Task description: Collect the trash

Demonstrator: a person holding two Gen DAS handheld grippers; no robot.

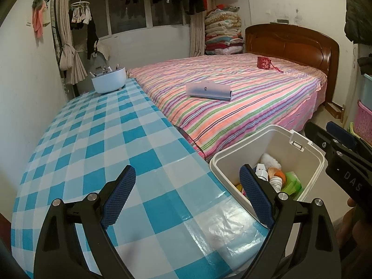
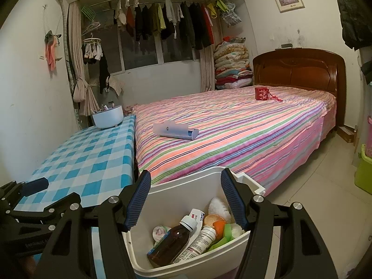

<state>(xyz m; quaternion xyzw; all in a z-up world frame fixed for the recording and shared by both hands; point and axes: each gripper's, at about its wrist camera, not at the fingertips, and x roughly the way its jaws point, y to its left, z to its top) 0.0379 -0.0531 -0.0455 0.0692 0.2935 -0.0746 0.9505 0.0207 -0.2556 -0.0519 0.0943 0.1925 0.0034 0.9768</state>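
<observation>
A white trash bin [image 2: 190, 265] stands on the floor between the checked table [image 1: 97, 139] and the bed. Inside it lie a brown bottle [image 2: 172, 241], a white pill bottle [image 2: 197, 244], orange peel [image 2: 216, 223], a green pack [image 1: 291, 182] and crumpled tissue. My right gripper [image 2: 187, 200] hovers over the bin, open, with nothing between its blue pads; it also shows in the left wrist view as the right gripper [image 1: 339, 134] past the bin [image 1: 262, 131]. My left gripper [image 1: 187, 169] is open and empty above the table's near corner, its right finger over the bin's edge.
A white bowl [image 1: 108, 81] of small items sits at the table's far end. On the striped bed [image 2: 244, 134] lie a flat grey pack [image 2: 174, 131] and a red box [image 2: 261, 93]. Plastic baskets [image 1: 363, 118] stand at the right, with tiled floor beside the bed.
</observation>
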